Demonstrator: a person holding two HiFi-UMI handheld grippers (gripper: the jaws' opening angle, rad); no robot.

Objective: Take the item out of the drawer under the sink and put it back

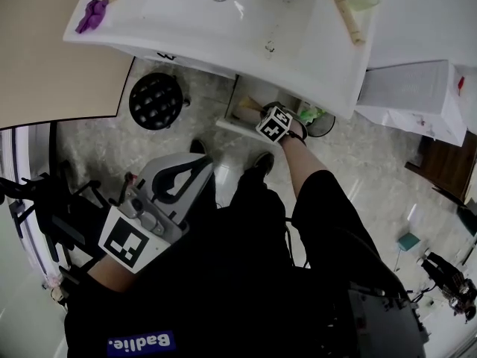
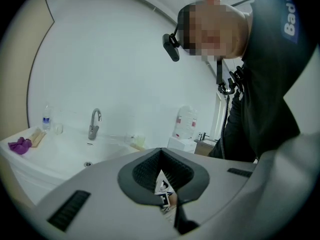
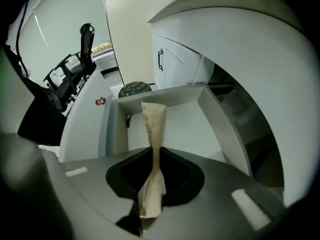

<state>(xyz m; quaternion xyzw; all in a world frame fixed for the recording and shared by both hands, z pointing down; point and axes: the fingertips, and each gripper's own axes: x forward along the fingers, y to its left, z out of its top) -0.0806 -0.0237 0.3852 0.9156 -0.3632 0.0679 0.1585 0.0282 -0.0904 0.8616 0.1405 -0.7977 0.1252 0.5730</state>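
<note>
Under the white sink (image 1: 223,28) a white drawer (image 1: 232,124) stands pulled out. My right gripper (image 1: 262,112) reaches down to it and is shut on a tan paper packet (image 1: 250,106). In the right gripper view the packet (image 3: 152,124) stands upright between the jaws of the right gripper (image 3: 151,196), over the drawer's bare white floor, with the drawer wall (image 3: 220,119) on the right. My left gripper (image 1: 203,164) hangs low by my left leg, away from the drawer. Its jaws are together with nothing in them, and it (image 2: 167,200) points up towards the sink's faucet (image 2: 94,123).
A black perforated round bin (image 1: 156,101) sits on the floor left of the drawer. A green item (image 1: 311,115) lies just right of it. A purple cloth (image 1: 92,13) and a wooden brush (image 1: 346,13) rest on the sink rim. A white cabinet (image 1: 406,95) is at the right.
</note>
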